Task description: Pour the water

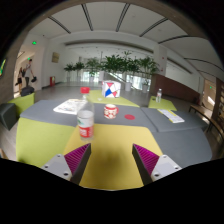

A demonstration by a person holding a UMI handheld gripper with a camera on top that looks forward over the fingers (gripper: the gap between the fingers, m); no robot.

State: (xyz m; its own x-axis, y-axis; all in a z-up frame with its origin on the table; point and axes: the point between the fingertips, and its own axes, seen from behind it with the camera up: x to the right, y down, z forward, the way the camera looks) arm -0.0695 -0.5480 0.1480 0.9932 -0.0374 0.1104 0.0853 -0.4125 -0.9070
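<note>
My gripper is open and empty, its two fingers with magenta pads held wide apart above a yellow-green and grey table. A white cup with a red band stands on the table ahead of the left finger. Farther off, a red and white carton-like container stands near the table's middle. A clear water bottle stands at the far right of the table. Nothing is between the fingers.
A small red lid-like object and another lie beyond the cup. A red disc lies far left. Papers lie left, more papers right. Potted plants line the back of the hall.
</note>
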